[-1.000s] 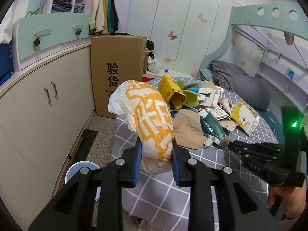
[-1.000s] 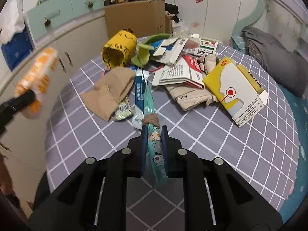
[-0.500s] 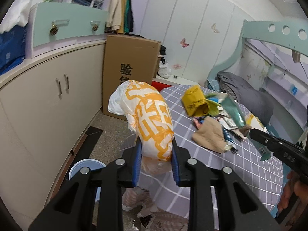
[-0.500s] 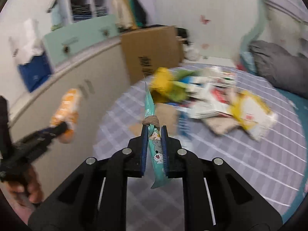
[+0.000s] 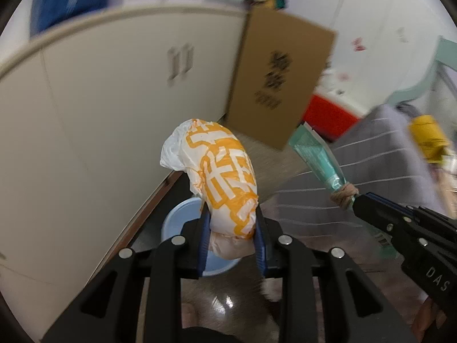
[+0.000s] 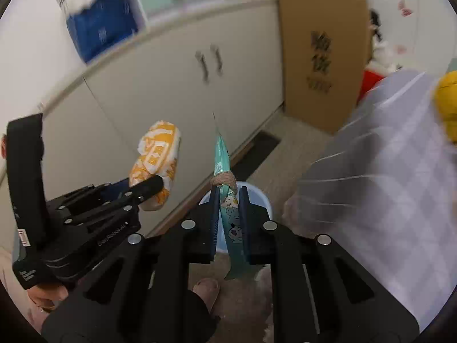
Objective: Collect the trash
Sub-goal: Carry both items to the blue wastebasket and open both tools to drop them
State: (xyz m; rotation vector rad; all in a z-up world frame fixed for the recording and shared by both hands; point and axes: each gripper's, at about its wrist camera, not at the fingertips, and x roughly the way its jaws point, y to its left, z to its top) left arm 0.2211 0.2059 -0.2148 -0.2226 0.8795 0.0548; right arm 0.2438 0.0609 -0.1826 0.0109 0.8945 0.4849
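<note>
Over the floor beside the bed, we are holding both grippers above a light blue bin (image 5: 177,223), which is standing on the floor close to the base of the cream cabinet (image 5: 100,108). Our left gripper (image 5: 231,238) is clenching a crumpled white and orange wrapper (image 5: 220,177): its blue pads are pressing on the lower end of the bundle, and the rest is sticking up and curling away from the fingers. Seen from the left wrist, the wrapper is hanging right over the bin's rim. Our right gripper (image 6: 228,214) is grasping a long teal packet (image 6: 224,165) with cartoon figures printed on it; the packet is standing almost upright between the closed pads, with a brown knot of twine (image 6: 224,178) tied around it just beyond the fingertips and its tail end dangling below them. From the right wrist, the bin (image 6: 257,197) is showing directly behind the fingers. In that same view the left gripper (image 6: 148,188) is sitting to the left with the wrapper (image 6: 157,154) poking out past its tip, near the packet but apart from it. A tall brown cardboard box (image 5: 280,85) is leaning against the cabinet farther back, and the grey checked bedcover (image 6: 385,185) is draping down at the bed's near edge on the right, where a yellow bag (image 5: 428,140) is lying blurred.
</note>
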